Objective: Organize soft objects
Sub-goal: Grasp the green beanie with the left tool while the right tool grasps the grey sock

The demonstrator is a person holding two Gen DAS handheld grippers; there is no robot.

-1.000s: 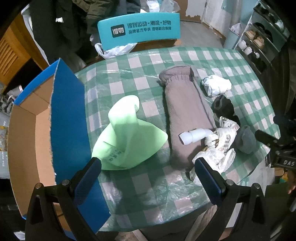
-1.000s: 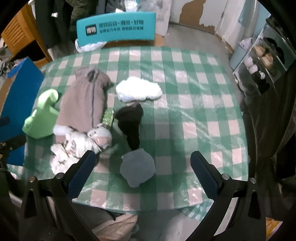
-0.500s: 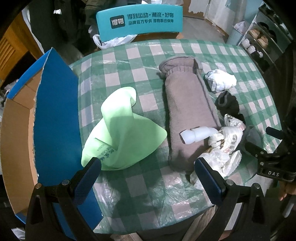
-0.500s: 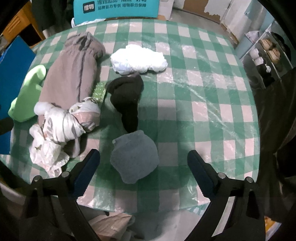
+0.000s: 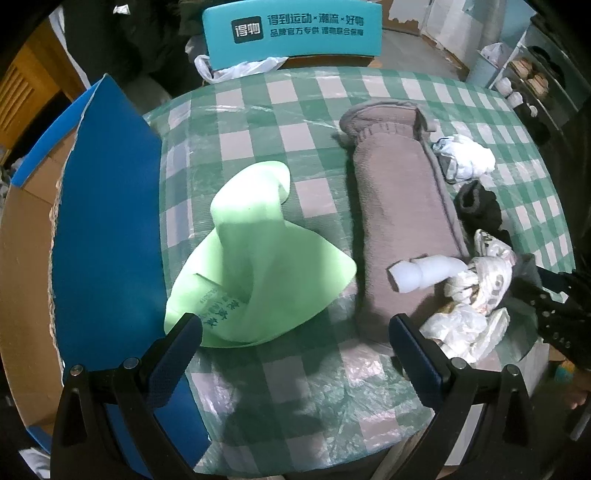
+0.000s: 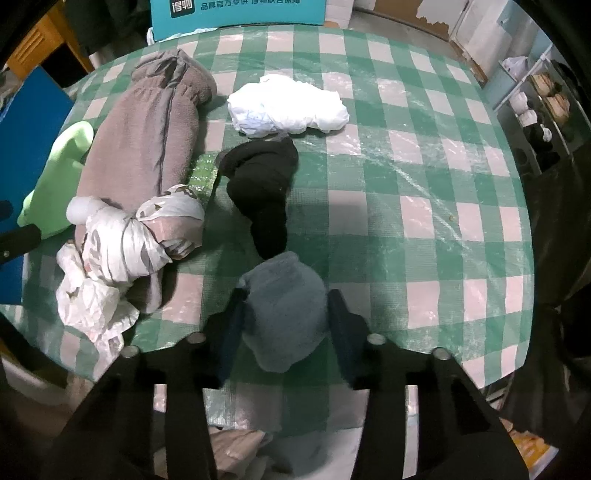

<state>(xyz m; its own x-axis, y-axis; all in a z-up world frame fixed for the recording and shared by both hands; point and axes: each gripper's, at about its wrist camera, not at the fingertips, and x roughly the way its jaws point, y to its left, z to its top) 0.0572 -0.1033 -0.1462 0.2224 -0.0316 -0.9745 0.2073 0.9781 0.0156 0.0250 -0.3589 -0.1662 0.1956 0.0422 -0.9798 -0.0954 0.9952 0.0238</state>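
Note:
My right gripper (image 6: 284,321) is shut on a blue-grey soft bundle (image 6: 286,314) near the table's front edge, its pads pressing both sides. Beyond it lie a black sock (image 6: 264,188), a white cloth (image 6: 288,109), a long brown fleece roll (image 6: 147,136) and a knotted white patterned bag (image 6: 140,236). My left gripper (image 5: 295,354) is open and empty, just short of a light green cloth (image 5: 255,266). The brown roll (image 5: 402,206) and the white bag (image 5: 476,291) lie to its right.
An open cardboard box with a blue flap (image 5: 103,229) stands at the table's left edge. A teal chair back (image 5: 291,33) is behind the green-checked table (image 6: 424,206). A shoe rack (image 6: 543,103) stands at the right. The right gripper's arm (image 5: 561,306) shows at the right.
My right gripper has moved down and forward and closed on the blue-grey bundle. My left gripper has moved closer to the green cloth, still open.

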